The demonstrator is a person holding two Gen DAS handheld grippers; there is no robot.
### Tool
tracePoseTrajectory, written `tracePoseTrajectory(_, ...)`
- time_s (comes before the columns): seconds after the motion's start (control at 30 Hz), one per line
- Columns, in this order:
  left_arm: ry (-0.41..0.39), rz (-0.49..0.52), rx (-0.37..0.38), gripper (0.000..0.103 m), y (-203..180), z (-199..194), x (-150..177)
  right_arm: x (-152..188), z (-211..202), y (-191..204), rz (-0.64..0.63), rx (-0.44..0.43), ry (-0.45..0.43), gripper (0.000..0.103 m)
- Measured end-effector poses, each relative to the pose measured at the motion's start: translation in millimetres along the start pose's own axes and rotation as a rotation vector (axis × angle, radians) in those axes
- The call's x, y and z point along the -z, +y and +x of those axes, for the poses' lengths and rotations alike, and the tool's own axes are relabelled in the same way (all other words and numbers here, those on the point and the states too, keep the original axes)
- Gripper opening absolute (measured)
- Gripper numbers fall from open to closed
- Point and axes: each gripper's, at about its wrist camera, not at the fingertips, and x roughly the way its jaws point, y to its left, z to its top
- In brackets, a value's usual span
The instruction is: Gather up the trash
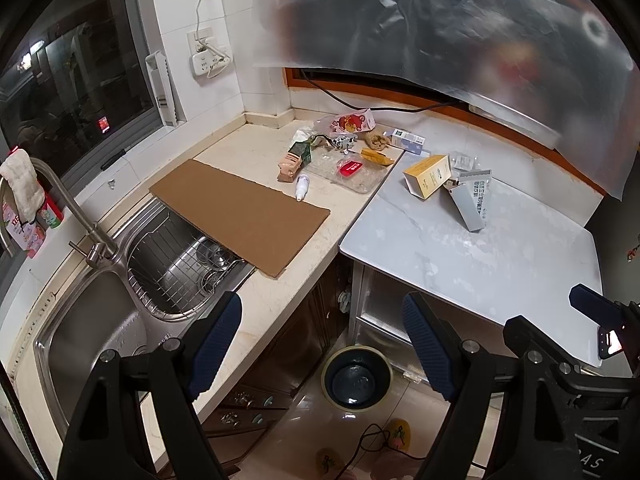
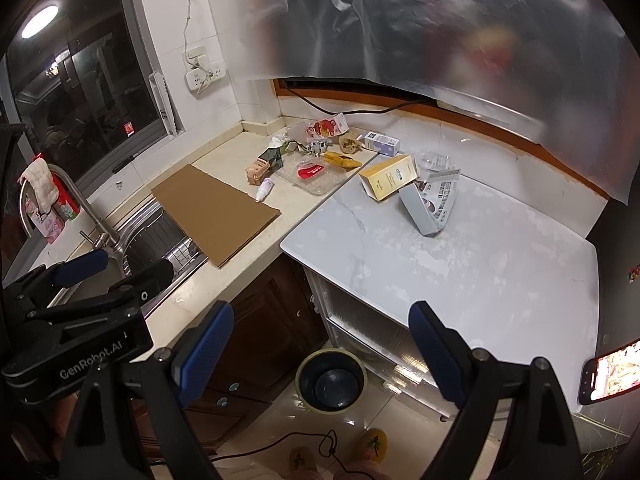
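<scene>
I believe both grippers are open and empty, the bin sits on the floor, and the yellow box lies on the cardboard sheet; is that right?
Not quite. The yellow box lies on the grey table, leaning against the silver carton, not on the cardboard sheet; both wrist views show this. The rest holds: left gripper and right gripper have open, empty jaws, and the bin sits on the floor.

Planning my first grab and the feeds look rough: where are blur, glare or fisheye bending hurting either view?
Left wrist view: the hanging plastic sheet is smeared; the trash pile stays sharp; the counter edge bows. Right wrist view: the lamp reflection glares in the dark window, the phone screen blows out, the grey box stays legible.
</scene>
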Motion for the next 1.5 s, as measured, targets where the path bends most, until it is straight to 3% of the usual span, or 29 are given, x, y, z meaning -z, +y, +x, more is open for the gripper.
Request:
tracePoseTrajectory(1.0,0.034,0.03,0.017,0.08,16.7,6.8,11.9,12.8,4.5,17.9,0.053,-0.007,0.029,0.09)
tracePoseTrajectory(1.5,0.044,0.052,0.07,0.08,45.5,12.3,14.4,18.4,5.3,45.2,0.082,0.018,0.024,0.09)
